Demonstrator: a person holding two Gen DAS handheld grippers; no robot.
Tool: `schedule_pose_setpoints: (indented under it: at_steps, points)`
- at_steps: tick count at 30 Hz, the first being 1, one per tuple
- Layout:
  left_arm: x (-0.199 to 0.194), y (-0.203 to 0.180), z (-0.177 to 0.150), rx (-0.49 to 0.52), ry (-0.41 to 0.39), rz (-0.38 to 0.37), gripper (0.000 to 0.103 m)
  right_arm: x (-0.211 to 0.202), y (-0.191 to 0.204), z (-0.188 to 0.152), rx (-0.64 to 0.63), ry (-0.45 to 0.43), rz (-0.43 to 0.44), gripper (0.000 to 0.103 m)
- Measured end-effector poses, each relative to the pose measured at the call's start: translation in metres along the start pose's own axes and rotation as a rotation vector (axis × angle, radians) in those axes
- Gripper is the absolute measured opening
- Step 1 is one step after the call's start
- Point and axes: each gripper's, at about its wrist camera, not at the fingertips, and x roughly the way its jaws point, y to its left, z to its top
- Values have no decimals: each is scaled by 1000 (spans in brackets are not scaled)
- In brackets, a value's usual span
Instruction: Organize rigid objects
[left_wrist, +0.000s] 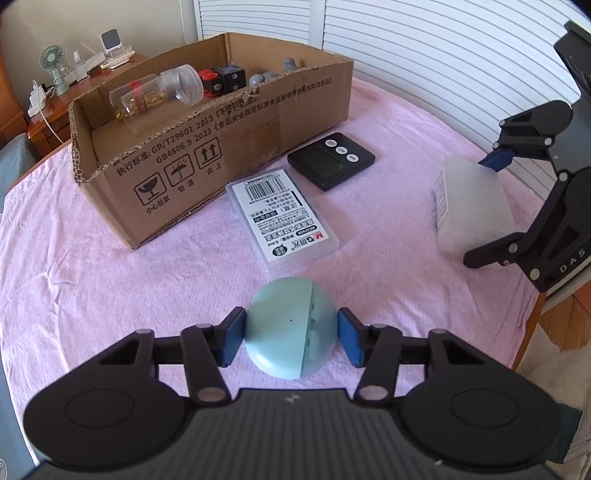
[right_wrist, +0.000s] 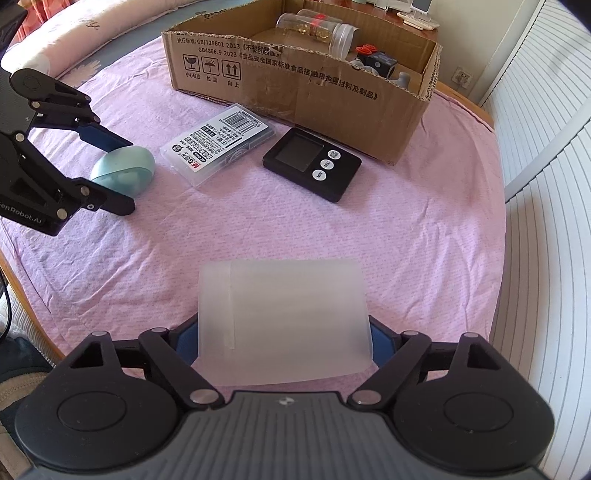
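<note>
My left gripper (left_wrist: 290, 338) is shut on a round pale-blue case (left_wrist: 284, 328), low over the pink cloth; it also shows in the right wrist view (right_wrist: 123, 170). My right gripper (right_wrist: 282, 339) is shut on a frosted white plastic box (right_wrist: 282, 321), seen in the left wrist view (left_wrist: 469, 206) at the right. A clear labelled case (left_wrist: 282, 218) and a black timer (left_wrist: 330, 160) lie on the cloth in front of an open cardboard box (left_wrist: 207, 147). The box holds clear jars (left_wrist: 159, 96), black and red cubes and grey pieces.
The pink cloth (right_wrist: 369, 236) covers the table. White slatted blinds (right_wrist: 546, 184) stand at the right. A wooden dresser (left_wrist: 48, 118) with a small fan and chargers is behind the box. The table edge (right_wrist: 22, 295) runs along the near left.
</note>
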Motion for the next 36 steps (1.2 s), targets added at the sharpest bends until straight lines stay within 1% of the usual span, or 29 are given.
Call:
schedule_pose_setpoints:
  at_steps: [12, 17, 20, 24, 27, 32, 36]
  points:
    - [-7, 0, 1, 46, 46, 1, 52, -12, 1, 7, -22, -24, 15, 87]
    - [-16, 0, 5, 59, 46, -11, 52, -18, 0, 15, -22, -44, 31, 87]
    - [-24, 1, 11, 64, 39, -15, 52, -24, -3, 23, -16, -76, 19, 87]
    - [-37, 6, 26, 55, 10, -21, 52, -37, -12, 39, -8, -134, 10, 87]
    - [-47, 11, 42, 64, -26, -4, 52, -47, -19, 53, -6, -184, -1, 87]
    - [-62, 26, 78, 64, -97, 18, 52, -63, -31, 80, 2, -271, -23, 87]
    - [-56, 45, 110, 43, -120, 51, 52, -68, -42, 101, 17, -314, -32, 87]
